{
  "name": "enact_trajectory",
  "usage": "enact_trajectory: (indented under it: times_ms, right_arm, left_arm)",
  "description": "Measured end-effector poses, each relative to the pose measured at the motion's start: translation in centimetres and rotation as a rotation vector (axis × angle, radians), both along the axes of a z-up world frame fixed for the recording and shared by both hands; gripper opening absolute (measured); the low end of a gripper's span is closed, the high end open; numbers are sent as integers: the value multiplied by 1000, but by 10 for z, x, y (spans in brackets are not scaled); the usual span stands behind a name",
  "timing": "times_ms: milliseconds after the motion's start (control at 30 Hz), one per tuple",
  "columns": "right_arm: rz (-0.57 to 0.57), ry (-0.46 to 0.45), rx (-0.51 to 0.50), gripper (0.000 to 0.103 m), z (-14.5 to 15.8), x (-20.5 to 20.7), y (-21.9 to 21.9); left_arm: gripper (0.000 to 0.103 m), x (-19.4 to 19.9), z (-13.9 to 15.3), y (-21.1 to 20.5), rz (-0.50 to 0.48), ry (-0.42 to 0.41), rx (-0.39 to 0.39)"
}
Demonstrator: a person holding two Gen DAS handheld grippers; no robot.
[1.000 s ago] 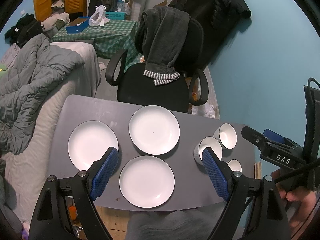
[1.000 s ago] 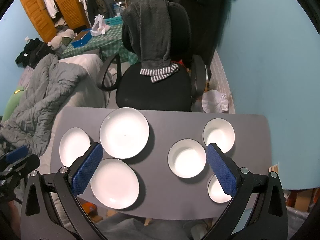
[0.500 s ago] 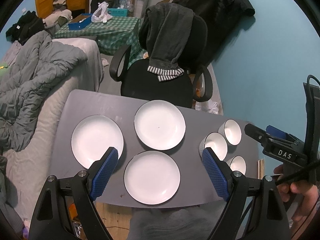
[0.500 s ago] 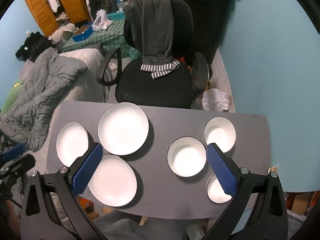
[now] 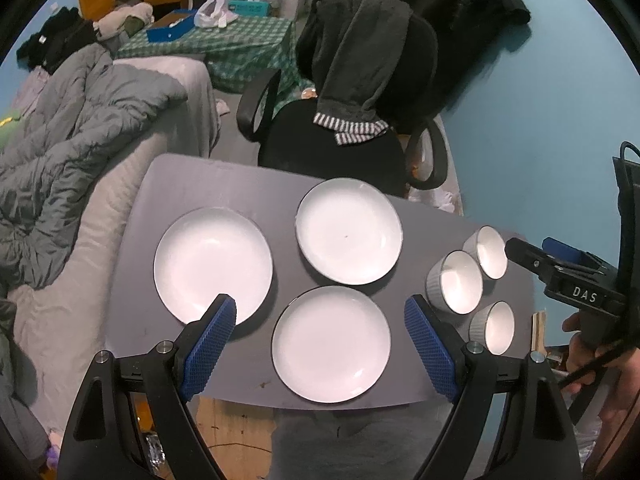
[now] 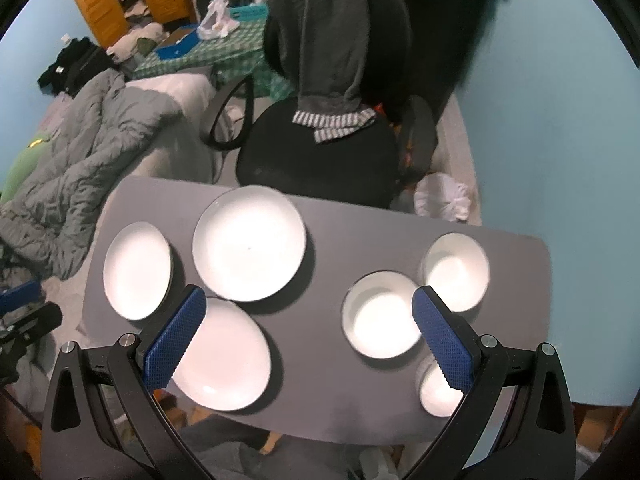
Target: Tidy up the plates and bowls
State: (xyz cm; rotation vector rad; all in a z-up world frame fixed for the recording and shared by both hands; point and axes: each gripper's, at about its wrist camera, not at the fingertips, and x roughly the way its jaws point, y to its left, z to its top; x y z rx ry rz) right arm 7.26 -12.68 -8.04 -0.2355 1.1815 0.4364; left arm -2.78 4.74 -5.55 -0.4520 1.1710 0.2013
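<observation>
Three white plates lie on the grey table (image 5: 248,184): a left plate (image 5: 212,260), a far plate (image 5: 348,230) and a near plate (image 5: 332,344). Three white bowls stand at the right: a middle bowl (image 5: 456,282), a far bowl (image 5: 488,252) and a near bowl (image 5: 494,326). My left gripper (image 5: 320,320) hovers open high above the near plate, holding nothing. My right gripper (image 6: 308,320) is open too, above the table between the plates (image 6: 248,248) and the middle bowl (image 6: 382,314). The right gripper also shows in the left wrist view (image 5: 560,268), held by a hand.
A black office chair (image 5: 348,136) with a grey garment draped over it stands behind the table. A bed with a grey quilt (image 5: 76,132) runs along the left. A blue wall (image 5: 540,140) lies to the right. The table's near edge has a person's lap below it.
Both grippers have drifted left and slightly nearer the table, so the plates and bowls sit further right and larger in view. Nothing on the table has moved; both grippers stay open.
</observation>
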Motion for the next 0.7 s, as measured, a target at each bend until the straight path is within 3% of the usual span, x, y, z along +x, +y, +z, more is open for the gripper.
enact_trajectory:
  times_ms: [333, 700]
  right_arm:
    - [97, 84, -26, 101, -57, -1, 22]
    - [135, 158, -41, 101, -118, -5, 31]
  left_arm:
    - [88, -10, -49, 18, 21, 53, -50]
    - [88, -24, -106, 22, 2, 119, -46]
